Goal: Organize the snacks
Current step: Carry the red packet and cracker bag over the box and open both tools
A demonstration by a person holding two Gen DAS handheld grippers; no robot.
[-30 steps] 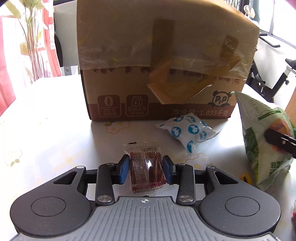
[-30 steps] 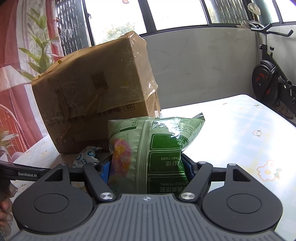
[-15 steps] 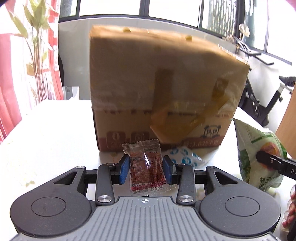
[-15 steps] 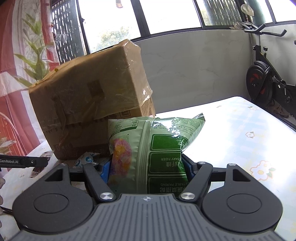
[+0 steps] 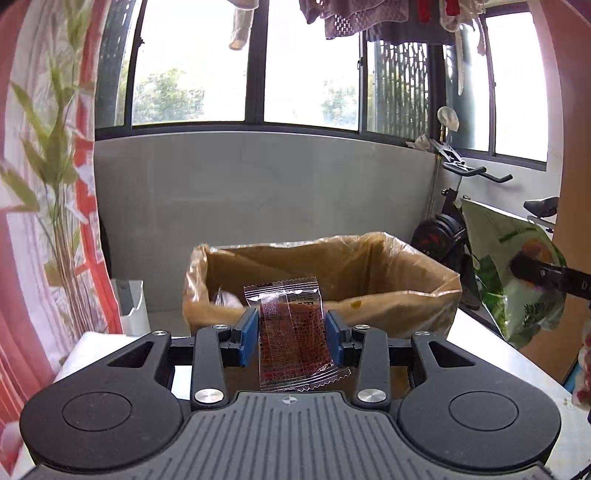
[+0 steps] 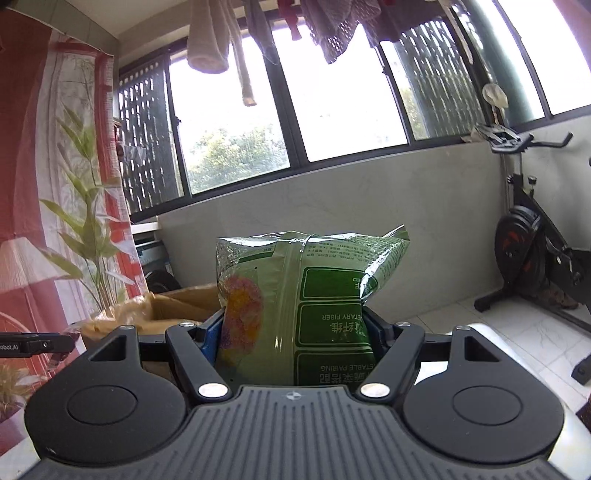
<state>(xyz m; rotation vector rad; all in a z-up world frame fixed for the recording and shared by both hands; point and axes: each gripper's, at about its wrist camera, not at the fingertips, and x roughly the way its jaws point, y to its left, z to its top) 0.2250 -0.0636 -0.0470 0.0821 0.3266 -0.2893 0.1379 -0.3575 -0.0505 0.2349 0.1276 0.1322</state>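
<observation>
The window (image 5: 310,70) fills the far wall above a grey panel, with laundry (image 6: 332,26) hanging along its top (socks and dark mesh pieces). A red and white curtain (image 5: 22,229) printed with green leaves covers the left side, and an exercise bike (image 6: 532,236) stands on the tiled floor at the far right.

The white table (image 5: 476,332) shows only as a bare edge to the right of the cardboard box (image 5: 388,295), which stands open at the top with a clear plastic liner folded over its rim. In the left wrist view the box sits just beyond the jaws; at least one pale wrapped item lies inside at its left, too small to identify.

The green snack bag (image 6: 314,306) stands upright in the right gripper (image 6: 295,336), whose jaws are set wide and press against both of its sides. It carries white panels of upside-down print and a pink and yellow picture on its left face. From the left wrist view the same bag hangs at the far right, higher than the box rim.

The left gripper (image 5: 291,336) has its jaws drawn narrow, its blue pads (image 5: 246,336) pinching a small clear packet (image 5: 291,332) of reddish-brown snack. The packet stands upright and slightly tilted, in front of the near wall of the box.
</observation>
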